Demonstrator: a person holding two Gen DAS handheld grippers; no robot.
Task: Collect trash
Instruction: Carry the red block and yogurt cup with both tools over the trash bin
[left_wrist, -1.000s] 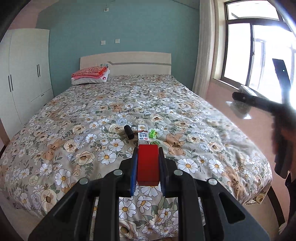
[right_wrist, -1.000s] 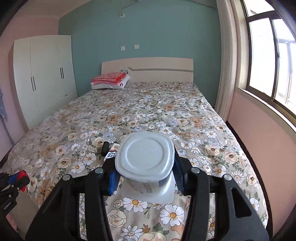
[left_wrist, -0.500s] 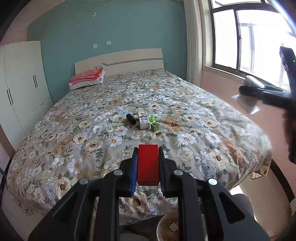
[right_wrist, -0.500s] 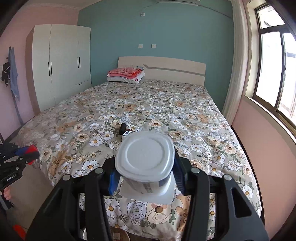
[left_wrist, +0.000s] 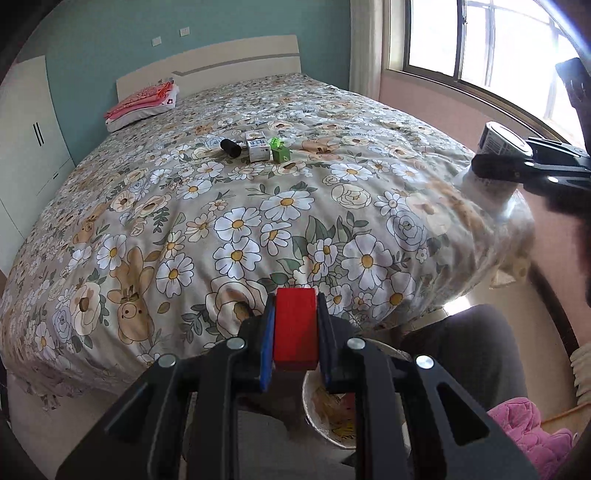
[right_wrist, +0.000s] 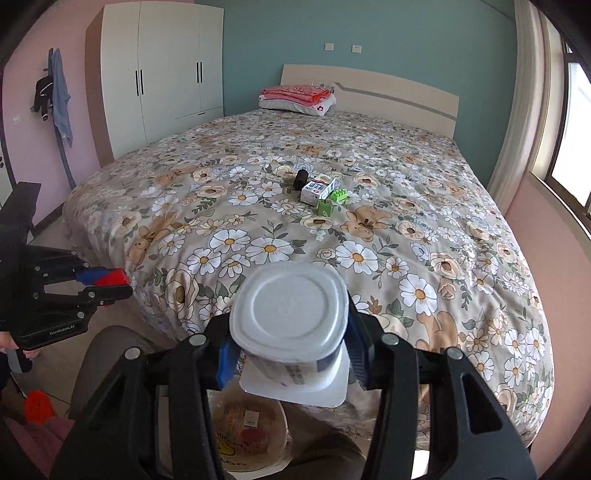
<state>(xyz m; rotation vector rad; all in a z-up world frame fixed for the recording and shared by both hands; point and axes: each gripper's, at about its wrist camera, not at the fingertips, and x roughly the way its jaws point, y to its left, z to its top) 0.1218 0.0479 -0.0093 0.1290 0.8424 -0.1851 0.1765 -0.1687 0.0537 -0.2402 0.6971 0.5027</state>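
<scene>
Below the left gripper, just under and right of its fingers, stands a round bin with a clear liner; inside lie printed wrappers and paper scraps, too blurred to name. The same bin shows beneath the right gripper, directly under its fingers, with a round printed lid or wrapper lying in it.

The left fingers are closed narrow on a red block, held upright between the blue pads. The right fingers are spread fairly wide around a white cup, gripped at its sides with its flat base facing the camera and its rim flange pointing down towards the bin. In the left view the cup hangs off to the right of the fingers, over the bed's corner.

Ahead of both pairs of fingers, well apart from them, the bed with its flowered cover carries a small cluster: a black cylinder, a white carton touching or just beside it, and green pieces next to the carton. Folded pink bedding lies at the headboard. A dark-trousered knee sits right of the left fingers, beside the bin.
</scene>
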